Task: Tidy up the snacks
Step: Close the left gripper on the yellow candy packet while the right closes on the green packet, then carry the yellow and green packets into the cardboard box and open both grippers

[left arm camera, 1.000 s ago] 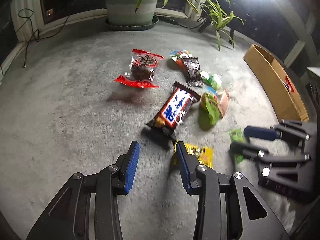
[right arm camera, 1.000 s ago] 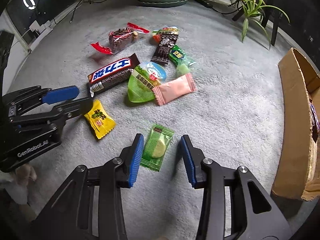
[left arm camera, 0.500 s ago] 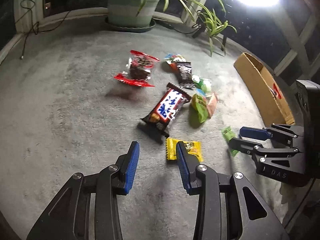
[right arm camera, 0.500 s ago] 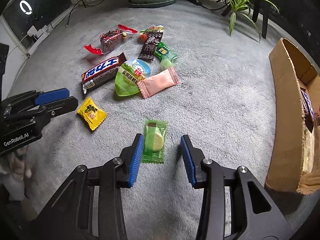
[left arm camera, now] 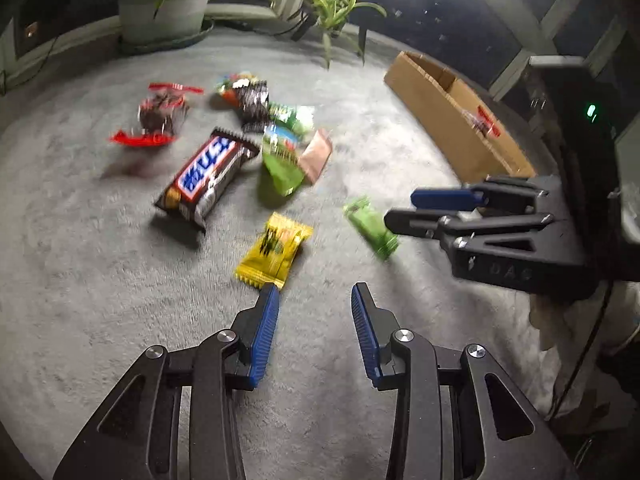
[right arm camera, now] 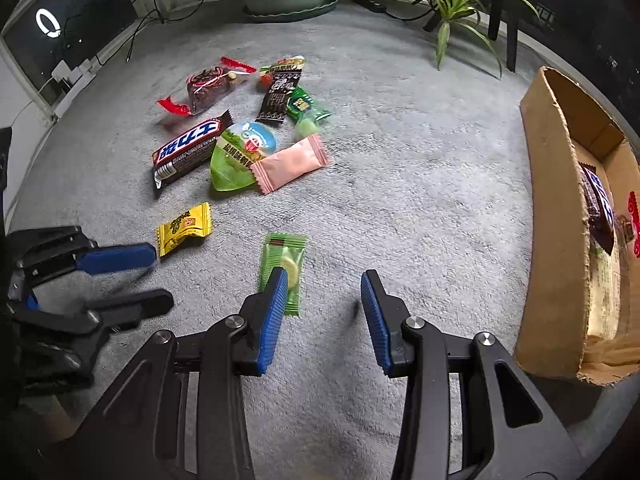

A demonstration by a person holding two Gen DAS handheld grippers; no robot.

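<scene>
Wrapper thin, light, crinkly and likely slippery: green candy packet (right arm camera: 283,268) flat on carpet (right arm camera: 400,200) at tip of right gripper (right arm camera: 324,280), empty with jaws wide; left gripper (left arm camera: 314,296) likewise; best pinched across middle.

Open carpet (right arm camera: 420,200) separates the snack cluster (right arm camera: 240,140) from the cardboard box (right arm camera: 556,240), whose wall stands upright.

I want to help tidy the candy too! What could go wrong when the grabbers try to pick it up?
The green candy packet lies flat on the fuzzy carpet, off to the side of the open right gripper, so the fingers might miss or slip. The left gripper near the yellow candy works close by, so the two could bump. The cardboard box wall could catch a dropped packet.
</scene>
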